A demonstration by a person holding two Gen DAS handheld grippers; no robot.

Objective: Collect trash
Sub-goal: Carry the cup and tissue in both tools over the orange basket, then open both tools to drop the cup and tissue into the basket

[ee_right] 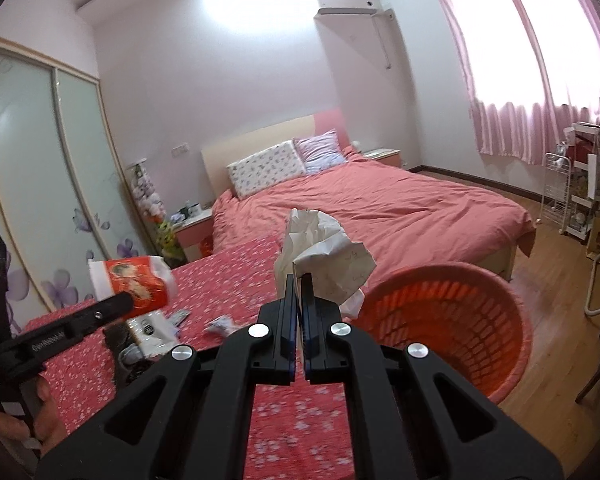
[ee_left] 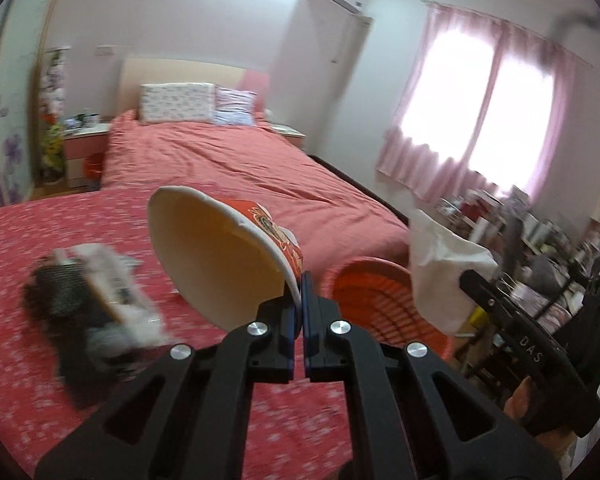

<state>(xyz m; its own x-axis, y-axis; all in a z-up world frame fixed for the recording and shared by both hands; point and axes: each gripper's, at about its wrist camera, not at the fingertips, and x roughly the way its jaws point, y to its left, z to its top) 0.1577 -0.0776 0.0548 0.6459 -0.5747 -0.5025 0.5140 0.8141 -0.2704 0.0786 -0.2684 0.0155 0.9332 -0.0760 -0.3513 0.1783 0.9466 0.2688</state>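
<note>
The left gripper (ee_left: 302,292) has its fingers pinched tight on the rim of a red paper noodle cup (ee_left: 224,256), which fills the centre of the left wrist view. The cup is tipped with its empty cream inside toward the lens — a rim grip lets one thin wall sit between the pads rather than spanning the whole cup. The right gripper (ee_right: 299,294) is clamped on a crumpled white paper (ee_right: 324,258), carried clear above the desk (ee_right: 236,268) with its red flowered cloth.

Both loads are held up off the cloth, near the orange mesh basket (ee_right: 496,280) that stands at the desk's edge in the lower right of the right wrist view; the basket looks like the bin for both, and the paper is the closer to its mouth.

Blurred dark and white clutter (ee_left: 92,300) lies on the cloth at the lower left of the left wrist view, and small scraps (ee_right: 220,326) lie near the middle of the right wrist view — probably more to collect.
</note>
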